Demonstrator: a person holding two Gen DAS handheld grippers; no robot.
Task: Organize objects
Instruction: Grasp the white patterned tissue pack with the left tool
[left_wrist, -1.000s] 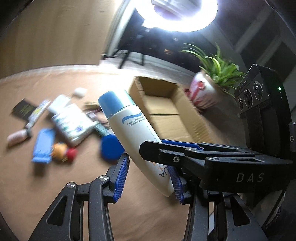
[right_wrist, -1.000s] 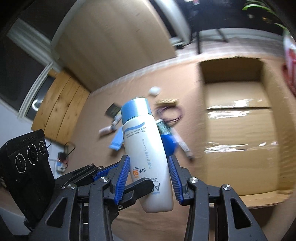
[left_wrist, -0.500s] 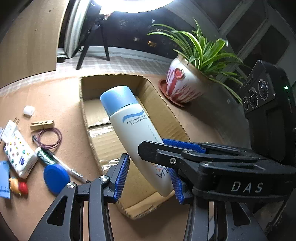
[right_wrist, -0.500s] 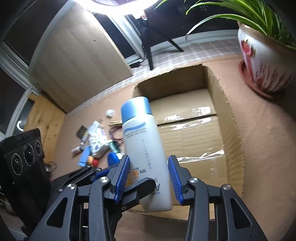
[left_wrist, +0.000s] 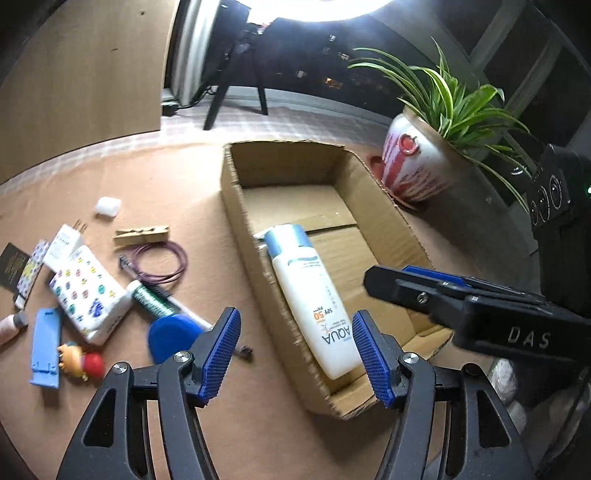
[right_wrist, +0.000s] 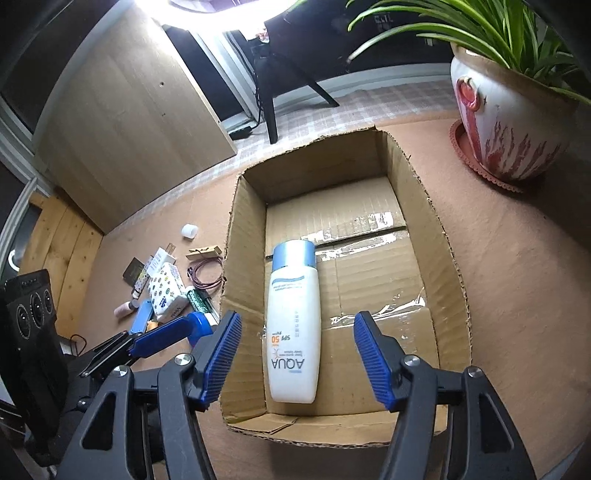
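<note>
Cardboard box (right_wrist: 448, 258) takes its first item as both grippers let go

White sunscreen bottle (right_wrist: 293, 325) lies along the box's left wall, frame centre, touched by neither tool; left gripper (left_wrist: 295, 352) and right gripper (right_wrist: 297, 356) hang above it, jaws opening, pads clear. Still scattered on the table (left_wrist: 155, 184) at frame left: clothespin (left_wrist: 142, 233), purple cord (left_wrist: 162, 260), blue lid (left_wrist: 173, 338), patterned packet (left_wrist: 88, 297).
</note>
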